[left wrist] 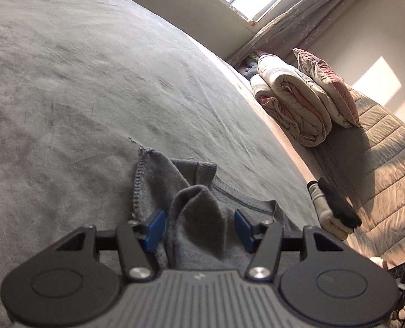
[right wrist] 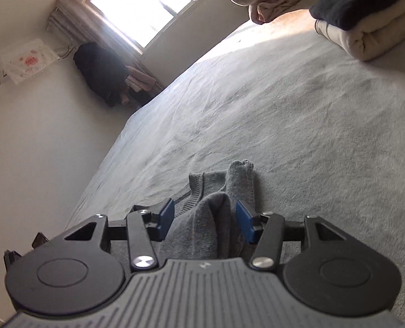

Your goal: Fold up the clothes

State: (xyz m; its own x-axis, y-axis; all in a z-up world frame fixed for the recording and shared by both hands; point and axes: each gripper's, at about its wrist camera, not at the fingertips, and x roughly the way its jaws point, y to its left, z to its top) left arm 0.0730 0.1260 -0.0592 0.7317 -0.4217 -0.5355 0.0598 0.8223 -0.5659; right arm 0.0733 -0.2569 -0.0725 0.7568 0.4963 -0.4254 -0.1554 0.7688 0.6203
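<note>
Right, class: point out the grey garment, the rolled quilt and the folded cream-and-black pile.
grey garment [left wrist: 194, 213]: left wrist view, raised fold between the blue pads.
rolled quilt [left wrist: 292, 101]: left wrist view, its rolled side.
cream-and-black pile [right wrist: 371, 35]: right wrist view, cream lower layer.

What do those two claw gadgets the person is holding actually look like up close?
Both look alike. The left gripper and the right gripper each have a grey ribbed body with a small pale mark at its middle, two round black discs at the sides, black link arms pinned with silver screws, and two flat blue pads at the tips. No hands or sleeves show in either view.
</note>
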